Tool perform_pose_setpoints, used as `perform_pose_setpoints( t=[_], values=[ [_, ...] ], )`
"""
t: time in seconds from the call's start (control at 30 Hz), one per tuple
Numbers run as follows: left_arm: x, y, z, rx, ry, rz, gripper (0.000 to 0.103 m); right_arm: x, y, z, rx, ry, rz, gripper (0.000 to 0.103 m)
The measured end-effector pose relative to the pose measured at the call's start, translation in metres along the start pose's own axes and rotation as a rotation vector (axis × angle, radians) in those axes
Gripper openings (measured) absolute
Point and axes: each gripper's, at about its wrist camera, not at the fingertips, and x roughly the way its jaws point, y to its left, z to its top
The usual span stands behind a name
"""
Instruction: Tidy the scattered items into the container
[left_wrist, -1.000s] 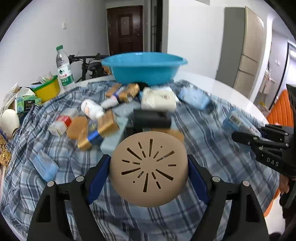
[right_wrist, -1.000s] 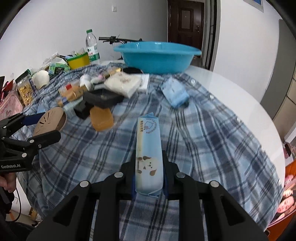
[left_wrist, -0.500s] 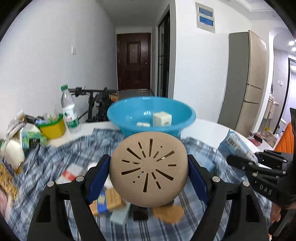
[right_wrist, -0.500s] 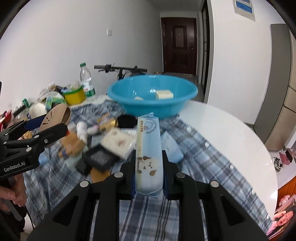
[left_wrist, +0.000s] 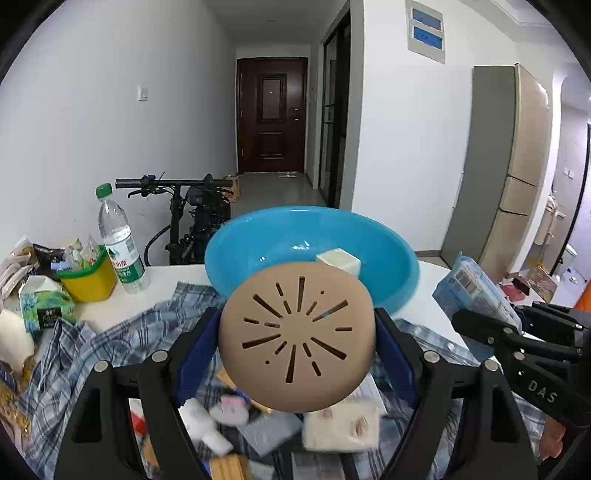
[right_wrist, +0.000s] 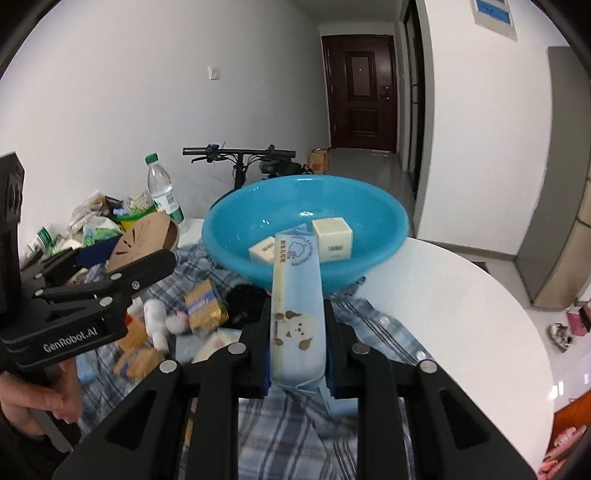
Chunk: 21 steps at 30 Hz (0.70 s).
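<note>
My left gripper (left_wrist: 295, 343) is shut on a round tan disc with cut slots (left_wrist: 297, 338), held in the air just in front of the blue basin (left_wrist: 258, 243). My right gripper (right_wrist: 297, 321) is shut on a light blue tissue pack with a dog print (right_wrist: 297, 295), its far end reaching over the near rim of the basin (right_wrist: 236, 218). Two cream boxes (right_wrist: 332, 240) lie in the basin. The left gripper with the disc (right_wrist: 142, 238) also shows at the left of the right wrist view, and the tissue pack (left_wrist: 469, 288) at the right of the left wrist view.
Scattered packets and boxes (right_wrist: 201, 306) lie on a plaid cloth (right_wrist: 373, 328) over a round white table (right_wrist: 461, 306). A water bottle (left_wrist: 118, 240), a yellow tub (left_wrist: 88, 277) and snack bags stand at the far left. A bicycle (left_wrist: 192, 206) stands behind the table.
Both grippers have risen and moved forward toward the basin with their loads; the basin now looks closer and its inside shows more.
</note>
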Motion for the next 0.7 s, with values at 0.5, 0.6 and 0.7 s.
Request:
perform_pose_setpoints(
  t=[0.5, 0.6, 0.7],
  values=[
    [0.125, 0.016, 0.043, -0.029, 0.122, -0.003, 0.083, 0.109, -0.031, 0.057, 0.035, 0.094, -0.004, 0.02],
    [0.143, 0.02, 0.046, -0.036, 0.14, 0.006, 0.083, 0.128, -0.039, 0.058, 0.041, 0.123, 0.001, 0.02],
    [0.158, 0.021, 0.046, -0.036, 0.158, 0.004, 0.083, 0.144, -0.046, 0.058, 0.056, 0.149, 0.011, 0.02]
  ],
)
